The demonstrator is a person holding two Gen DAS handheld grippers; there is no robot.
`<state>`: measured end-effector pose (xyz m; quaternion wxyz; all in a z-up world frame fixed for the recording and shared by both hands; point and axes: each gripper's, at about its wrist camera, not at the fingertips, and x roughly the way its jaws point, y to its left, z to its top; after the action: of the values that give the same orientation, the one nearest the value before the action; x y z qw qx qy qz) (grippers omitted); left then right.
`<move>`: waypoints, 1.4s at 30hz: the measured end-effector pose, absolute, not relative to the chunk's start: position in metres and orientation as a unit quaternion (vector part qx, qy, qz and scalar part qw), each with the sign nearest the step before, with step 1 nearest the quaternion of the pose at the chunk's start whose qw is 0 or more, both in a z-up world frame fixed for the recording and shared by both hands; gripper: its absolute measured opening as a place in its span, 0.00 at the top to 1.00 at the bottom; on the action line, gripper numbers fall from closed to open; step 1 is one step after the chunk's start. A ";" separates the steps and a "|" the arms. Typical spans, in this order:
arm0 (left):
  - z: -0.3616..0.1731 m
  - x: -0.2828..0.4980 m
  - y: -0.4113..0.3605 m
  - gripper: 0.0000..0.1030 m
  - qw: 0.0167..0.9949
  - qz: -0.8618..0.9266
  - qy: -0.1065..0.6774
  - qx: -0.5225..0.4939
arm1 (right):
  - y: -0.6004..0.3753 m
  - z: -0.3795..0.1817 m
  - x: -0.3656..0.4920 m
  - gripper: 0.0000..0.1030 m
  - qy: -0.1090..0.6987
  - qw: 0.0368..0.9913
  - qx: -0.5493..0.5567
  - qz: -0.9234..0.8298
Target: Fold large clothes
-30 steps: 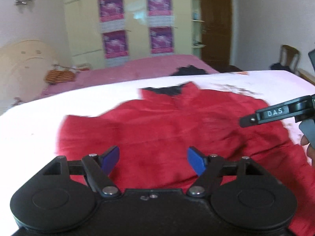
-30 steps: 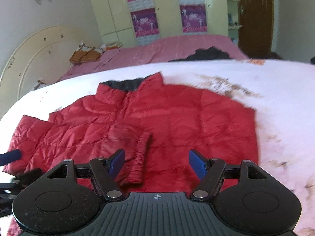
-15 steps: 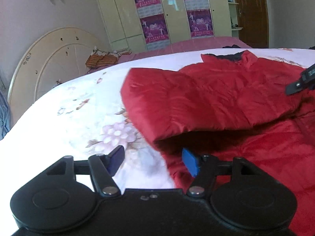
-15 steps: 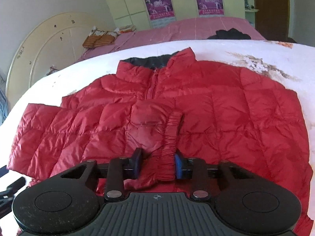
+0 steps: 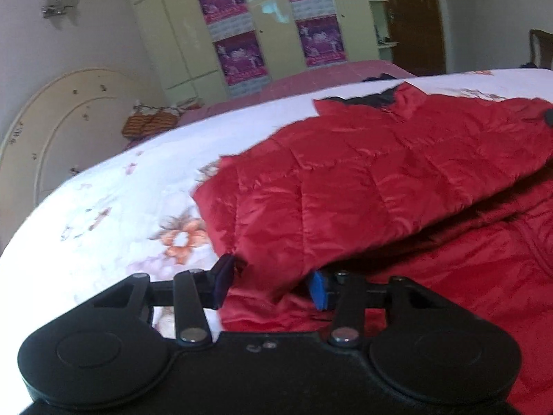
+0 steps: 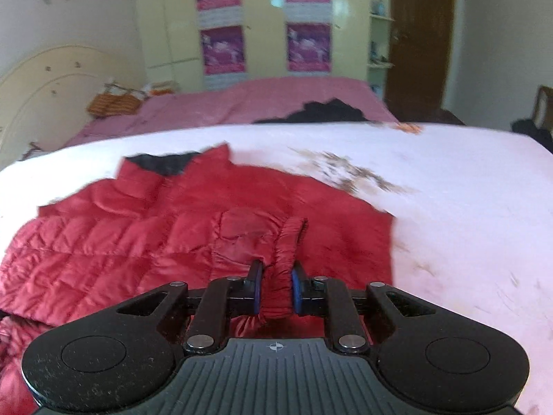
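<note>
Your right gripper (image 6: 276,288) pinches the elastic cuff (image 6: 288,252) of the red jacket (image 6: 145,238), which lies on the white floral bedsheet (image 6: 449,214). Your left gripper (image 5: 269,282) has its jaws spread around the edge of the folded-over sleeve (image 5: 311,214), not yet pressing it.

Both wrist cameras sit low, just behind their grippers, looking across the bed (image 5: 103,228) toward the wardrobe (image 6: 262,17) at 12 o'clock. The left view skims close over the red jacket (image 5: 363,186); both share jacket, bedsheet and posters (image 5: 238,55).
</note>
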<state>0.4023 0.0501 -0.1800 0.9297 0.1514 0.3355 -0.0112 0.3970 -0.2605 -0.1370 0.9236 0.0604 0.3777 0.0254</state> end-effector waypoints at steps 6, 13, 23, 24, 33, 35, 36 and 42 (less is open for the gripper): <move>-0.177 0.401 0.060 0.56 0.924 -0.039 0.361 0.123 | -0.262 -0.162 0.401 0.84 0.421 0.906 0.047 0.017; -0.148 0.384 0.083 0.42 0.931 -0.050 0.357 0.064 | -0.270 -0.142 0.397 0.83 0.390 0.918 0.063 0.013; -0.127 0.401 0.072 0.41 0.932 -0.038 0.359 0.035 | -0.272 -0.117 0.392 0.16 0.337 0.940 0.045 0.003; -0.126 0.404 0.069 0.41 0.932 -0.040 0.358 0.035 | -0.270 -0.114 0.393 0.16 0.333 0.942 0.041 0.009; -0.124 0.427 0.050 0.41 0.933 -0.052 0.353 0.041 | -0.242 -0.102 0.402 0.44 0.322 0.945 0.018 0.050; -0.125 0.431 0.048 0.41 0.933 -0.053 0.353 0.041 | -0.235 -0.104 0.406 0.44 0.324 0.944 0.013 0.056; -0.126 0.434 0.047 0.41 0.933 -0.053 0.354 0.040 | -0.233 -0.105 0.407 0.44 0.325 0.944 0.012 0.059; -0.134 0.452 0.043 0.41 0.931 -0.053 0.359 0.034 | -0.210 -0.112 0.421 0.44 0.332 0.940 0.004 0.080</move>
<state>0.4521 0.0430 -0.1341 0.9311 0.0335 0.3592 -0.0530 0.4205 -0.2101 -0.1115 0.9400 0.0044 0.3317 0.0798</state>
